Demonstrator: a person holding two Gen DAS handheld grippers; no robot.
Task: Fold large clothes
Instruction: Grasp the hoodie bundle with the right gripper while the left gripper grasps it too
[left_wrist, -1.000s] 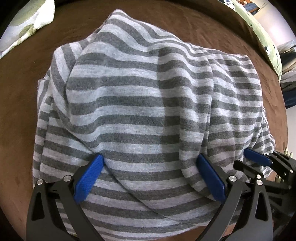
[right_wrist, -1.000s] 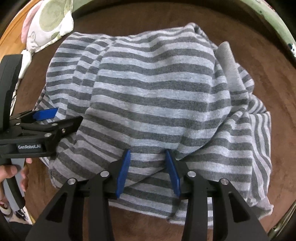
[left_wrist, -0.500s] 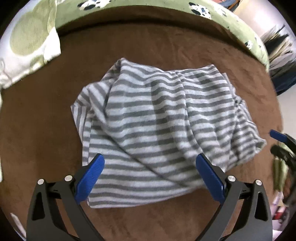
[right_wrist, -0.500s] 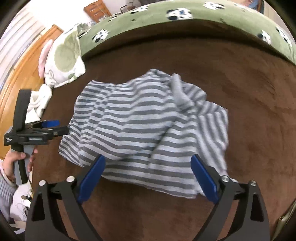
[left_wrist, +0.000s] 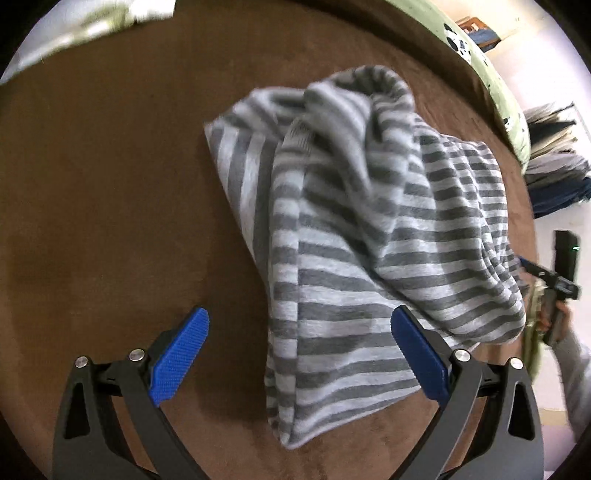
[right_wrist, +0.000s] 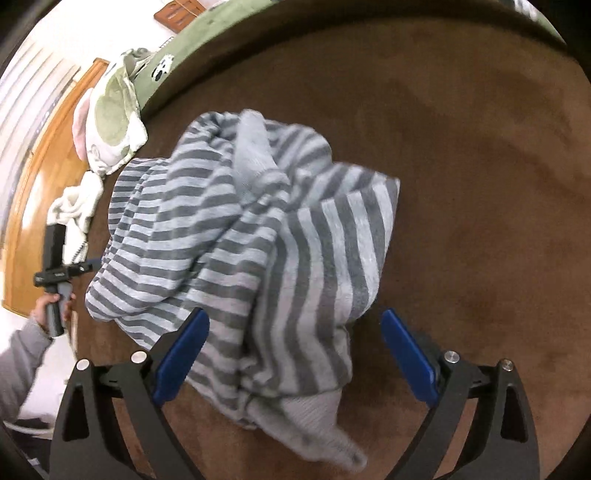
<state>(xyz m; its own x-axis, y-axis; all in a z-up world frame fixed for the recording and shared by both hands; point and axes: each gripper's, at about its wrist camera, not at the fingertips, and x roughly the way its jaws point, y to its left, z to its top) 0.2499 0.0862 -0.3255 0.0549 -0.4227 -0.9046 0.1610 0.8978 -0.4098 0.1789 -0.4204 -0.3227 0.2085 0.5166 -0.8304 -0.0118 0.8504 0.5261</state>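
A grey striped garment (left_wrist: 369, 229) lies bunched in a loose heap on the brown surface (left_wrist: 103, 177). It also shows in the right wrist view (right_wrist: 258, 243), with a plain grey cuff trailing at its near edge. My left gripper (left_wrist: 299, 354) is open and empty above the heap's near left edge. It also appears small at the left of the right wrist view (right_wrist: 61, 275). My right gripper (right_wrist: 295, 358) is open and empty above the heap's near end. It appears at the right edge of the left wrist view (left_wrist: 554, 280).
A green spotted cushion edge (left_wrist: 498, 88) borders the brown surface at the back. A pale patterned cloth (right_wrist: 110, 122) lies at the left rim in the right wrist view. Folded dark clothes (left_wrist: 554, 177) are stacked beyond the right edge. A wooden floor (right_wrist: 33, 177) lies left.
Both grippers have let go of the striped garment, opened wide and pulled back and up. The garment has dropped into a loose heap on the brown surface.
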